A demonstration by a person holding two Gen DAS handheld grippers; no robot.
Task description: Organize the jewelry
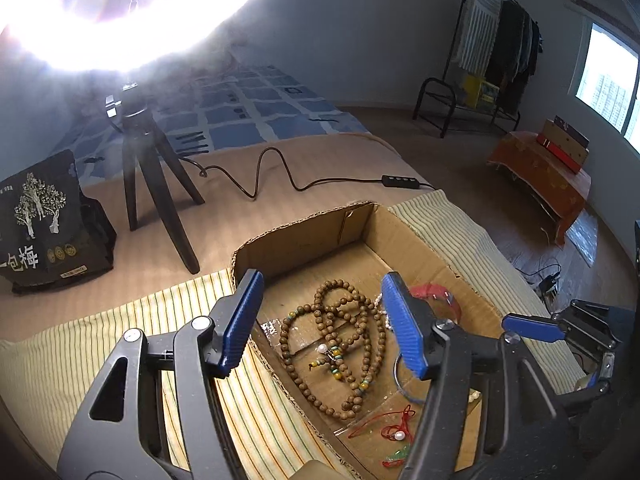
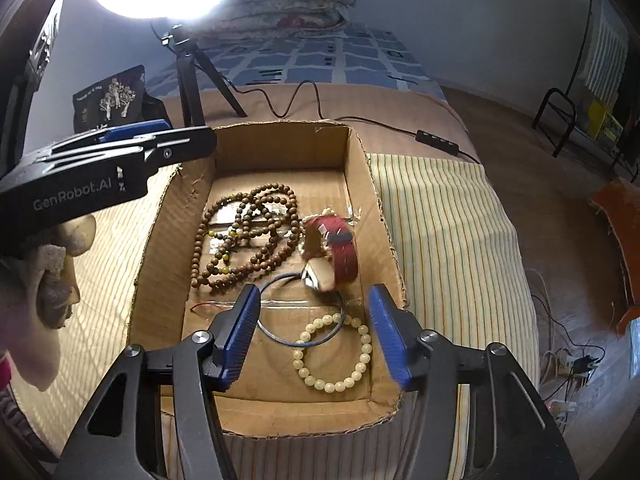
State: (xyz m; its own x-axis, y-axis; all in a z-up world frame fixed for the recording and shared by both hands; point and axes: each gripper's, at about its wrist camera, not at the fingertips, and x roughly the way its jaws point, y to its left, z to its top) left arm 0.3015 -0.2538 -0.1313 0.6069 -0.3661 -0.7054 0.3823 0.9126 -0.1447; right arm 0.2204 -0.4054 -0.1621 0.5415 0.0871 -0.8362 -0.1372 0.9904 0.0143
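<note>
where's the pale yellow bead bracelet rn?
Right wrist view: the pale yellow round-bead bracelet lies flat in the cardboard box's near right corner, overlapping the thin blue wire hoop, just below the red watch.

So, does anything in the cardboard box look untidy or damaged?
Yes. The brown bead necklace lies in a tangled heap, and a thin blue ring overlaps the cream bead bracelet. The cardboard box has ragged, torn edges. Both grippers are open and hold nothing.
</note>
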